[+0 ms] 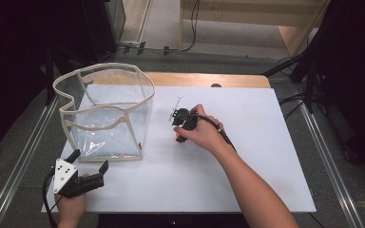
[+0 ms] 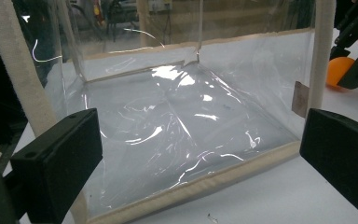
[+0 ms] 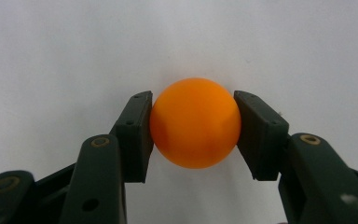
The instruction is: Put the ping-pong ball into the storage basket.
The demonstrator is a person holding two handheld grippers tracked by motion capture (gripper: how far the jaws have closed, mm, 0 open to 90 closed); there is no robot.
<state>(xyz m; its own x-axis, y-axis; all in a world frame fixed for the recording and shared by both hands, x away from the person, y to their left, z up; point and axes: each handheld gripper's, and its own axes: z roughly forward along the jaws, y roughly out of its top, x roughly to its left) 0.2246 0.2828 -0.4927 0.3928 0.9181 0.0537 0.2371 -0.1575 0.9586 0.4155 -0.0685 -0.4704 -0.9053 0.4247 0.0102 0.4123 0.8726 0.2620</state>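
An orange ball (image 3: 195, 122) sits between both pads of my right gripper (image 3: 194, 130), which is shut on it just above the white table top. From above, that right gripper (image 1: 179, 135) points down near the table's middle, with a bit of the orange ball (image 1: 177, 137) showing under the hand. A clear plastic bag (image 1: 105, 111) with cream fabric edging stands open at the back left. My left gripper (image 1: 89, 161) is open near the front left corner, just short of the bag's front wall (image 2: 182, 135). The left gripper view catches the ball (image 2: 339, 70) at far right.
The white board (image 1: 256, 142) covers a wooden table whose far edge (image 1: 204, 79) shows behind it. Metal rails (image 1: 24, 156) run along both sides. Cables lie on the floor beyond the table.
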